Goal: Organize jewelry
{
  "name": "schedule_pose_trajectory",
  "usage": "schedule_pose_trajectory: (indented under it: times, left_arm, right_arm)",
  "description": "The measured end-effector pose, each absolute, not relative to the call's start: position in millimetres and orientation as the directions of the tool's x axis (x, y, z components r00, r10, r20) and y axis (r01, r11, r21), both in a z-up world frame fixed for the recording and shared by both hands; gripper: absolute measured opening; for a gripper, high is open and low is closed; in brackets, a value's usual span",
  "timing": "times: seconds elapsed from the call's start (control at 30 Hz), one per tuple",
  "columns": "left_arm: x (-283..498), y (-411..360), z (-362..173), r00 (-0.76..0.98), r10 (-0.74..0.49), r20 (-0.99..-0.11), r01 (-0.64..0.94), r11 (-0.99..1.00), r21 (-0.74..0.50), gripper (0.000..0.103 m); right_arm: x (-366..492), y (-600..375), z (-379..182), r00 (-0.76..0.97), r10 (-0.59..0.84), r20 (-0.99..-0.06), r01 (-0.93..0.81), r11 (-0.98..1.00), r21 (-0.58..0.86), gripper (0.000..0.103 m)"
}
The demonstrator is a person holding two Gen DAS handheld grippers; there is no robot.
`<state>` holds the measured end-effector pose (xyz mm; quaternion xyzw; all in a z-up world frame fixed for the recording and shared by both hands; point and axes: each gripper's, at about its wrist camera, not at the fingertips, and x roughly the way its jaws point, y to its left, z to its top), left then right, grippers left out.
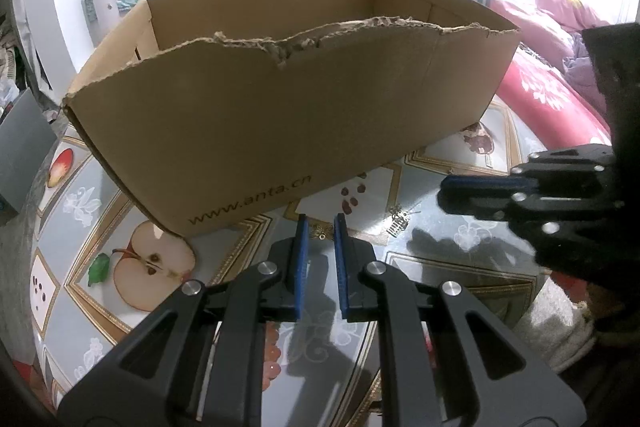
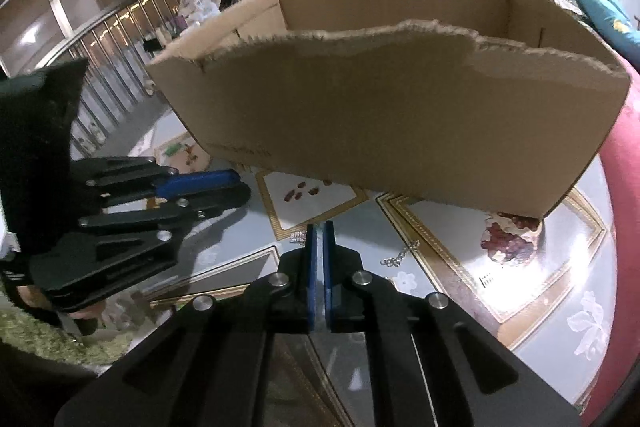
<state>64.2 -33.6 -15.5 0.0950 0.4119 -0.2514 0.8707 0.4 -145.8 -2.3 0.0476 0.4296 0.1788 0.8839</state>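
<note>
Your right gripper point(image 2: 319, 227) jaws are pinching almost shut beside a small silver piece point(image 2: 297, 236); whether they are holding it I cannot tell. Your left gripper point(image 1: 320, 223) jaws are standing narrow, with a gold filigree piece point(image 1: 320, 229) showing in their gap. You are lifting toward the one cardboard box point(image 1: 280, 115), so clear its torn rim before releasing. I am counting four pieces on the tabletop point(image 2: 560, 267), including a silver chain point(image 2: 400, 255) and a charm point(image 1: 398, 223).

The cardboard box point(image 1: 280, 131) front reads "www.anta.cn".
</note>
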Motion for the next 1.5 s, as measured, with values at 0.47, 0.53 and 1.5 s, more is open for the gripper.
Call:
schedule_pose_trajectory:
  times: [0.47,0.53,1.5]
  left_arm:
    - [61.5,-33.9,-14.4,0.538,-0.355,-0.764,0.518,0.855,-0.033,0.012]
    - [61.4,-33.8,-14.1,0.538,-0.355,-0.765,0.517,0.855,-0.033,0.012]
    - [62.5,-33.5,-15.6,0.535,-0.354,-0.767,0.515,0.856,-0.036,0.011]
  right_arm:
    - [8.4,-129.4,-10.3,0.546,0.343,-0.764,-0.34,0.925,0.172,0.032]
    - [12.1,-126.4,-14.6,0.546,0.336,-0.767,-0.354,0.923,0.152,0.032]
    - [-23.5,-131.0,11.2,0.544,0.364,-0.756,-0.406,0.903,0.142,0.002]
